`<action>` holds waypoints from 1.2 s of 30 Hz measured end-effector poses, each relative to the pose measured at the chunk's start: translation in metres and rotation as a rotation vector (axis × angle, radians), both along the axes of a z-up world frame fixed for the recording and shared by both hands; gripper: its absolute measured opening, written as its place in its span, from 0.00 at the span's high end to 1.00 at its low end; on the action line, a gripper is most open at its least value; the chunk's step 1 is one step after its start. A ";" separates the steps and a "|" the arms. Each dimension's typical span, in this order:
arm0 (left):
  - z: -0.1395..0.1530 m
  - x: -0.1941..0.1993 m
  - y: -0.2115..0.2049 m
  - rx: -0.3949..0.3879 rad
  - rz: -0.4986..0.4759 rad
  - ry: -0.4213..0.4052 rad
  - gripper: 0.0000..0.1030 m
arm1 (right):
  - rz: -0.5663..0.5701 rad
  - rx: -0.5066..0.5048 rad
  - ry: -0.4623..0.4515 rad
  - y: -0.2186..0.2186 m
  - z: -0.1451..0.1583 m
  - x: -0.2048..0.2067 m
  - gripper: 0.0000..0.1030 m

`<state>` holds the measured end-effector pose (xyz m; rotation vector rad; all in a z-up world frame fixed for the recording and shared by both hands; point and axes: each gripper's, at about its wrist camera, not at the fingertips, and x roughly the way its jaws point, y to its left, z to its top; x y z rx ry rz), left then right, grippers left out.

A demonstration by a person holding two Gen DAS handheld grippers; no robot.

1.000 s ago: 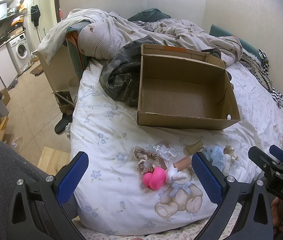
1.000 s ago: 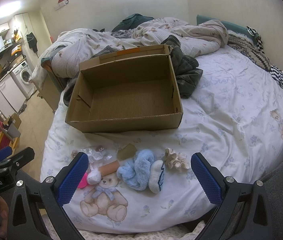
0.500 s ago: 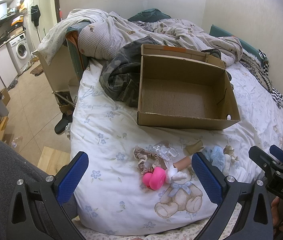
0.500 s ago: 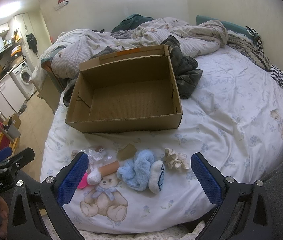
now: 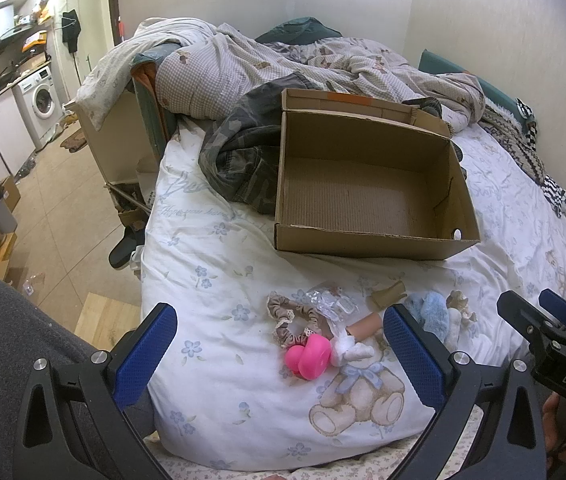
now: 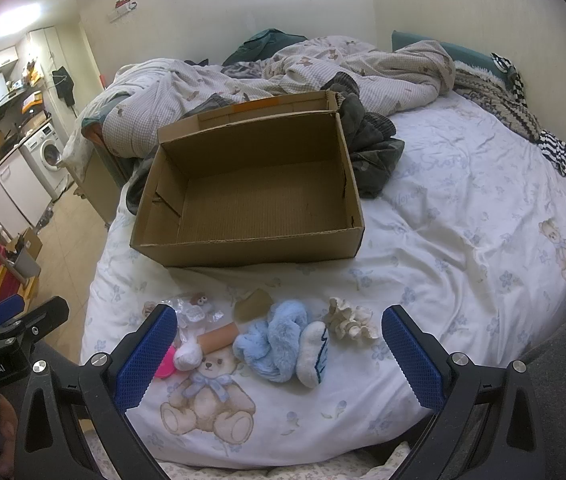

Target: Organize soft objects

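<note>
An empty cardboard box (image 5: 367, 236) (image 6: 251, 246) stands open on the white floral bed sheet (image 5: 211, 256) (image 6: 463, 220). In front of it lies a row of small soft items: a beige scrunchie (image 5: 293, 318), a pink plush piece (image 5: 309, 358) (image 6: 165, 366), a clear plastic packet (image 5: 329, 304) (image 6: 193, 312), a tan-and-white roll (image 5: 357, 336) (image 6: 207, 344), a blue fluffy toy (image 6: 279, 344) (image 5: 429, 318) and a cream scrunchie (image 6: 351, 322). My left gripper (image 5: 281, 360) and right gripper (image 6: 275, 356) both hover open above the near edge of the bed, holding nothing.
A rumpled checked duvet (image 5: 267, 68) and dark camouflage clothing (image 5: 243, 160) lie behind and beside the box. A striped knit blanket (image 6: 523, 120) runs along the wall side. The tiled floor (image 5: 59, 208) with a washing machine (image 5: 43, 100) lies to the left of the bed.
</note>
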<state>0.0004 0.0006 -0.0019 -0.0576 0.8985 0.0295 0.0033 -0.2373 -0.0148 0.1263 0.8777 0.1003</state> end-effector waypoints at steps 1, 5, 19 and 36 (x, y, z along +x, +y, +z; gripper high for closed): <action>0.000 0.000 0.000 0.001 0.000 0.000 0.00 | 0.000 0.000 0.000 0.000 0.000 0.000 0.00; 0.000 0.000 0.000 0.000 -0.004 0.005 0.00 | 0.000 0.000 0.000 0.000 0.000 0.000 0.00; 0.004 -0.001 -0.003 -0.002 -0.002 0.012 0.00 | 0.000 0.002 0.001 -0.002 0.006 0.000 0.00; 0.019 0.057 0.007 -0.014 0.014 0.170 0.00 | 0.034 0.074 0.183 -0.036 0.030 0.054 0.00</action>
